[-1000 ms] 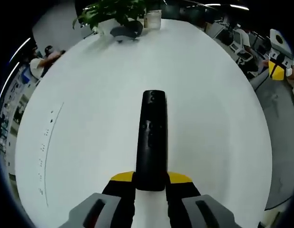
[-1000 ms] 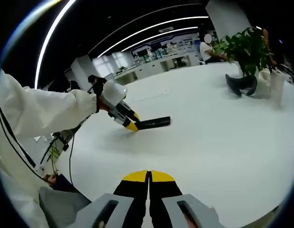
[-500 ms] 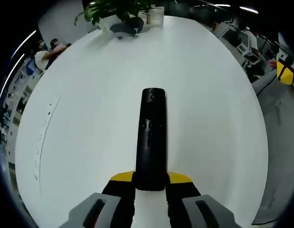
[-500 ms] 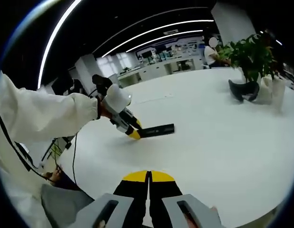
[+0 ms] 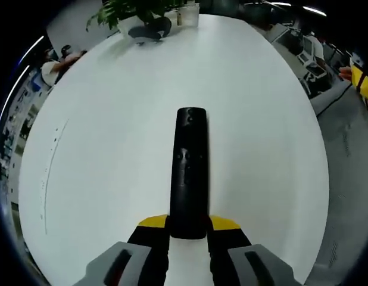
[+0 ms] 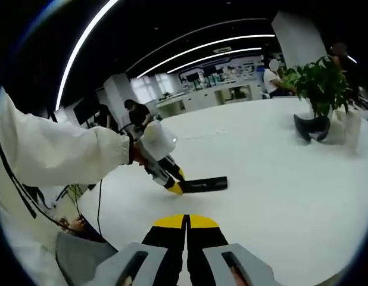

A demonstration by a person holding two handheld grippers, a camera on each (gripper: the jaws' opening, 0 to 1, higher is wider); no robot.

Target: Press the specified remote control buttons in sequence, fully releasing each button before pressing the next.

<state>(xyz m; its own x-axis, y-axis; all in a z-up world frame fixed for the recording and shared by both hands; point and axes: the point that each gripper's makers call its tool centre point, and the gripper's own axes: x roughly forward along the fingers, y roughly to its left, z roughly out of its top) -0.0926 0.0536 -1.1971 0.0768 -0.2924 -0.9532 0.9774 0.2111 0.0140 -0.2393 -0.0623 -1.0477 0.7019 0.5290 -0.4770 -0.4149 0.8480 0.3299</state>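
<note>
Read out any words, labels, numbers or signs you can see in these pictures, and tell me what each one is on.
None can be read.
Remote, held in the left gripper: button marks too small to read.
Table: a faint row of marks along its edge, too blurred to read.

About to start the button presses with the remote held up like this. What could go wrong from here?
1. The left gripper holds the remote by its near end alone, most of it sticking out over the table. A press far out could lever it down or twist it in the jaws.
2. The right gripper is shut and away from the remote; its closed tip looks wide against the small buttons, so it may hit two at once.
</note>
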